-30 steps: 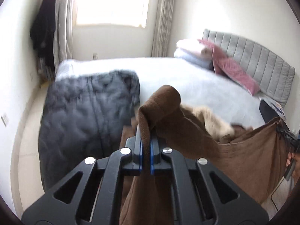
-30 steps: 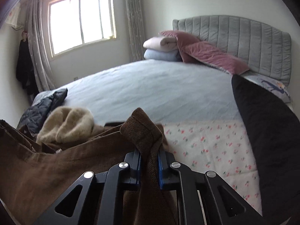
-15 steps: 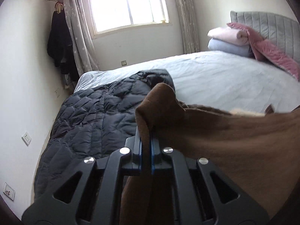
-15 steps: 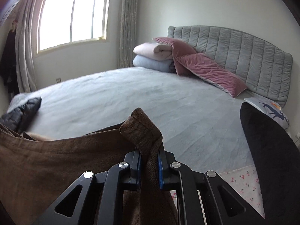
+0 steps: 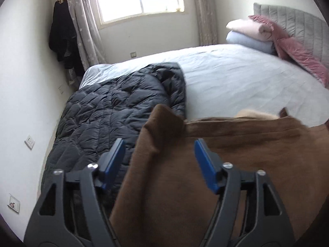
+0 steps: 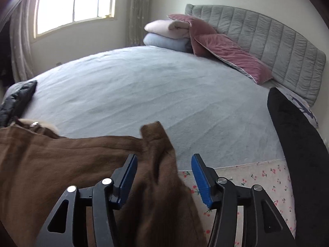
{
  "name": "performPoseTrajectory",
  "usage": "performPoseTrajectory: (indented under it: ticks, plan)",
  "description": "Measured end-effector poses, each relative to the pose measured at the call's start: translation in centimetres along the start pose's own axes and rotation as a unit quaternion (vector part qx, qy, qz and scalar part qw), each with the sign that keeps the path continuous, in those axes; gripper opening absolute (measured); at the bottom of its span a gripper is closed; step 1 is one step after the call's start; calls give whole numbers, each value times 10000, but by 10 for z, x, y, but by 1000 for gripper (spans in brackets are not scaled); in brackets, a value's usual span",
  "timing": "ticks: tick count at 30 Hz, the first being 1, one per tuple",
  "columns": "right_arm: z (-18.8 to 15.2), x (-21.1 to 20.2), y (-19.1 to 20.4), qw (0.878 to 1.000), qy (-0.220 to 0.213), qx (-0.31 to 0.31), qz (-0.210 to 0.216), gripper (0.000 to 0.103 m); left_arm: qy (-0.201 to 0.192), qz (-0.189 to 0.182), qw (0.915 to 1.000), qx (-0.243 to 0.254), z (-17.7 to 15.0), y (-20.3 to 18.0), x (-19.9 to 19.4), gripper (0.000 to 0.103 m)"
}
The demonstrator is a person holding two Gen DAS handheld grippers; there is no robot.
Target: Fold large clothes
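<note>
left gripper: jaws have just been opening and now stand spread; a raised corner of the brown garment sits between the blue pads, with no pad pressing on it. right gripper: jaws have likewise just been opening and stand spread; the garment's other corner lies between them, close against the left pad, whether touching cannot be told. the brown garment lies across the near edge of the bed, just beside the dark quilted jacket on the bed's left side
</note>
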State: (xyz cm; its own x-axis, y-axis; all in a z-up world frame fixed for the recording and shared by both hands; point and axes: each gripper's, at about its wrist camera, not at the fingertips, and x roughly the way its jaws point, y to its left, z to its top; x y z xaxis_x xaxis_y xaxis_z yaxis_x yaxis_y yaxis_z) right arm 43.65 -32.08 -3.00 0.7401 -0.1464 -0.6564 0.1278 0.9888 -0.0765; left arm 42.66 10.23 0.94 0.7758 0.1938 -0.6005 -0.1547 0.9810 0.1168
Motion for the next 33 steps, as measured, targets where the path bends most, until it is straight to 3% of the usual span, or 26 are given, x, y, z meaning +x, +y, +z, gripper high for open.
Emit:
performPoseTrajectory:
  ticks: [4,6,8,10,13,14,15,16,17,19,21,23,28,33]
  plan:
    - [-28,-57,76,9905,74,-553,1257,76,-15,-1155,9928,330,-24,-49,-43,83]
    - [-53,-68,107,9826,138,-952,1589,76,128,-1373,9888,569,-46,-68,-46,84]
    - [-71,-60,114,9803,322,-1210,1530,76,463,-1267,9877,790,-67,-72,-31,83]
    - [-83,-41,83,9835,502,-1094,1351,76,699,-939,9887,933,-85,-56,-14,84]
    - [-100,-32,-15,9927,737,-143,941,76,593,-1118,9877,917,-92,-14,-16,72]
    - [-108,-29,-52,9935,867,249,696,75,571,-883,9885,1083,-92,-10,-21,73]
    - [-116,-28,-77,9930,1023,458,363,73,498,-401,9894,1307,-92,-7,-26,76]
    - [-124,-29,-103,9899,1131,800,303,84,463,-59,9886,1433,-92,-3,-31,77]
    - [-130,-34,-125,9837,1134,1261,605,84,501,-26,9889,1398,-92,3,-35,77]
    - [-135,-48,-142,9764,1083,1685,806,85,751,-169,9922,981,-90,24,-47,78]
    - [-136,-60,-141,9768,993,1633,962,85,909,-390,9939,495,-89,44,-58,82]
    - [-139,-67,-141,9690,1036,1778,1371,86,1041,-781,9914,-137,-92,66,-75,87]
    - [-159,-73,-149,9376,1350,2486,2020,91,1463,-1520,9728,-961,-111,103,-97,90]
    - [-179,-54,-151,9031,1824,2951,2531,92,2119,-2124,9429,-1444,-138,118,-77,92]
